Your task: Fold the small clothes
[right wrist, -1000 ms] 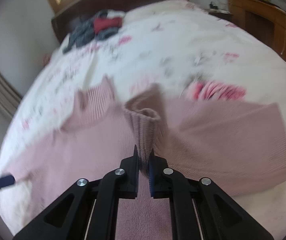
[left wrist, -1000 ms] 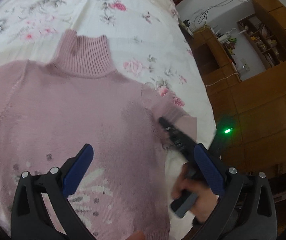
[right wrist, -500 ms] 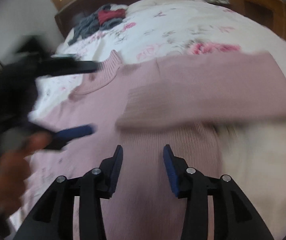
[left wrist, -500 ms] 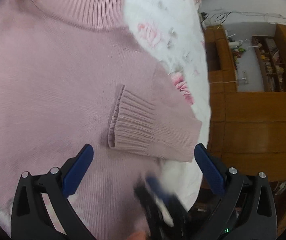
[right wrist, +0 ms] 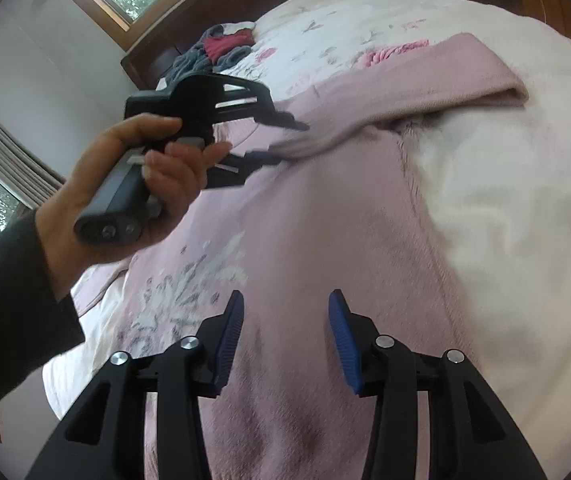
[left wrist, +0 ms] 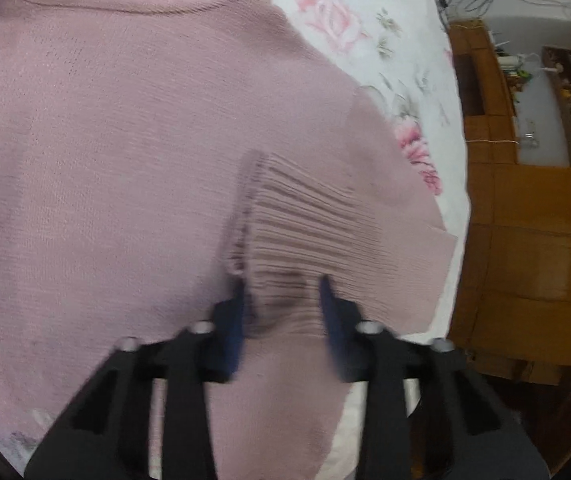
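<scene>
Left wrist view: a pink knitted sweater (left wrist: pixel 117 168) is spread flat over a floral bedspread (left wrist: pixel 369 28), its ribbed collar at the top of the frame. One sleeve is folded inward across the chest, and its ribbed cuff (left wrist: pixel 297 224) lies directly ahead of the left gripper (left wrist: pixel 283 300). The blue pads are seen either side of the cuff's near edge, part-way closed with fabric between them; the picture is blurred, so a firm pinch cannot be confirmed. The sleeve's long axis runs from the cuff out to the right, toward the bed edge, where a wooden cabinet (left wrist: pixel 533 240) stands close by. Open sweater surface lies to the left.

Right wrist view: the right gripper (right wrist: pixel 285 320) is held above the lower body of the sweater (right wrist: pixel 325 240), its jaws moderately apart and empty. The left gripper (right wrist: pixel 281 144) is seen further up, held by a hand (right wrist: pixel 133 184) in a dark sleeve, its fingertips at the folded sleeve's end. The left gripper is judged the nearer to the cuff. A pile of clothes (right wrist: pixel 217 48) lies well apart, by the headboard. Bare bedding lies to the right of the sweater's side seam.
</scene>
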A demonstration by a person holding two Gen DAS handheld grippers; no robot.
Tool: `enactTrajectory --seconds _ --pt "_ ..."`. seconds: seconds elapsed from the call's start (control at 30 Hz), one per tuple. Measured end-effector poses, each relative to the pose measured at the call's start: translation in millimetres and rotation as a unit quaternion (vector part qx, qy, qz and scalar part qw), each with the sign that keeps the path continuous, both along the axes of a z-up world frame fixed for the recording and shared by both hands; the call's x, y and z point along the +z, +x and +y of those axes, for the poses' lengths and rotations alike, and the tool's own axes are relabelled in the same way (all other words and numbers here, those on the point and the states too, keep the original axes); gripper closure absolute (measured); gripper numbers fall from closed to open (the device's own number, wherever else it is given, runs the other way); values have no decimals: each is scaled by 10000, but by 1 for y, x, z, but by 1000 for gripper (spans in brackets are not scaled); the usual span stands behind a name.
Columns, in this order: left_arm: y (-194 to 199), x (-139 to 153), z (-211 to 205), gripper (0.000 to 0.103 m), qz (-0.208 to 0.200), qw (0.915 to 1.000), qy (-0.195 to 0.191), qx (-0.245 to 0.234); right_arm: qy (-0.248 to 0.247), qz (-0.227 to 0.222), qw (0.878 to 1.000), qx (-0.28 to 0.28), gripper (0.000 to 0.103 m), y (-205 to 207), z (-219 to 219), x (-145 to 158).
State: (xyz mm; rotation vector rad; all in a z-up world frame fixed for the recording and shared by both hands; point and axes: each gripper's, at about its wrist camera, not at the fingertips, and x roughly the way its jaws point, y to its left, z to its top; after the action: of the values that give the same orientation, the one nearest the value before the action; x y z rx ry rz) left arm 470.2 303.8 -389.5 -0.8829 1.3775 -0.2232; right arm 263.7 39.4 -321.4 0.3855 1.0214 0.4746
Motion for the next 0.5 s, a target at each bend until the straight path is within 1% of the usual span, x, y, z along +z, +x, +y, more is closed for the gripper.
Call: enactTrajectory --seconds 0.03,0.1,0.2,0.3,0.4,0.43,0.5 --pt "-1 2 3 96 -19 10000 36 43 37 38 10000 22 58 -5 1 -1" --pt "-4 11 10 97 -142 9999 9 85 48 92 9999 49 58 -9 2 -3" --pt "-6 35 22 98 -434 9990 7 53 47 141 9999 73 58 -12 4 -5" --pt "-7 66 39 98 -729 9973 69 64 68 172 9998 64 58 -14 2 -5" --pt "-9 91 53 98 -920 9956 172 33 68 205 9998 39 58 -16 1 -5" --pt "-10 103 61 98 -1021 9945 242 40 70 206 9998 33 58 -15 1 -4" --pt "-11 117 74 98 -1109 9934 299 50 76 193 9998 37 58 -17 2 -2"
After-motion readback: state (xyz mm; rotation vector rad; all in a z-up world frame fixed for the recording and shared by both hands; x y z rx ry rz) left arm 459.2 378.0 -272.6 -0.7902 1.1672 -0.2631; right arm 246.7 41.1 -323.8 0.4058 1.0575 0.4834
